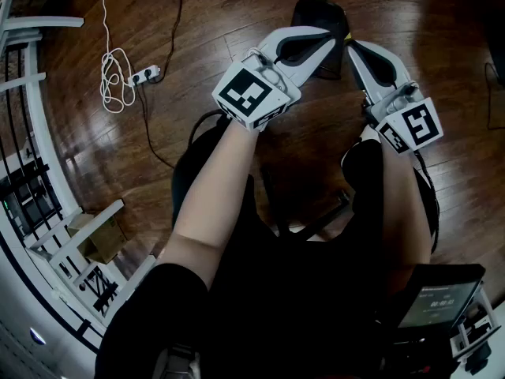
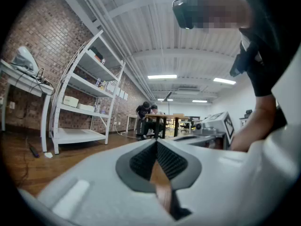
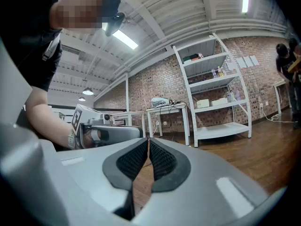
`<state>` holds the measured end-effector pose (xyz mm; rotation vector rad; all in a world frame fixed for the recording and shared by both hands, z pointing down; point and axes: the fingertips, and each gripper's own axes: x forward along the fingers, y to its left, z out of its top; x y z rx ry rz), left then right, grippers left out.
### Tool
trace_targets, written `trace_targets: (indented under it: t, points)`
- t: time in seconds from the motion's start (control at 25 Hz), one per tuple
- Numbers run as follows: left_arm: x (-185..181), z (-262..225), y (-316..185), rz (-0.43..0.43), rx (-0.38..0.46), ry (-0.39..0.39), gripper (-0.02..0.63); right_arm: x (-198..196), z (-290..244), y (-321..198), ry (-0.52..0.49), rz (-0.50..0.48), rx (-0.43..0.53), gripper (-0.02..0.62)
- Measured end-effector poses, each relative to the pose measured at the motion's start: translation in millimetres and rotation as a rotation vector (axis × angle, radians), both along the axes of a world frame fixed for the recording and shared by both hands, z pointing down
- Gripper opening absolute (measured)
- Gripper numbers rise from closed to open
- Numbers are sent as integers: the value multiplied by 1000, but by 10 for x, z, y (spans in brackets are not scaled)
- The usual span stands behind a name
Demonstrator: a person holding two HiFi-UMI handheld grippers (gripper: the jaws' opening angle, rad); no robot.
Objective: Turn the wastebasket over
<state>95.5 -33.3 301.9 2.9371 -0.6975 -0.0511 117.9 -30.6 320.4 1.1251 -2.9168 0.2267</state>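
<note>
Only the head view shows the wastebasket (image 1: 316, 13). It is a single dark, smooth-sided bin on the glossy plank floor (image 1: 197, 30), just beyond the two gripper tips and partly hidden by them. That view also shows one white power strip (image 1: 144, 75) with a looped white cable, and one cardboard box (image 1: 99, 239) beside the white railings.

The left gripper (image 1: 327, 42) and right gripper (image 1: 357, 50) are white shells with ribbed black pads, and each carries a marker cube. In its own view the left gripper (image 2: 156, 144) has its fingers pressed together with nothing between them. The right gripper (image 3: 148, 140) shows the same.

The gripper views add what the head view lacks: a red brick wall (image 3: 263, 41), a white rack (image 2: 77, 109) of four shelves, and two people (image 2: 148, 114) at a far desk.
</note>
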Motion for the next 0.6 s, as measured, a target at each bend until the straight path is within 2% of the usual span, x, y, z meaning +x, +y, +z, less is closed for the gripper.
trace_targets:
  t: [0.12, 0.28, 0.44, 0.6]
  points:
    - [-61, 70, -122, 10, 8, -32, 3, -78, -33, -115, -3, 4, 18, 11]
    - [-77, 94, -347, 18, -12, -2, 3, -118, -2, -297, 7, 23, 25, 11]
    - [-32, 98, -523, 43, -13, -22, 2, -92, -23, -483, 9, 51, 26, 11]
    - [35, 47, -720, 69, -12, -11, 3, -23, -85, -630, 9, 85, 32, 11]
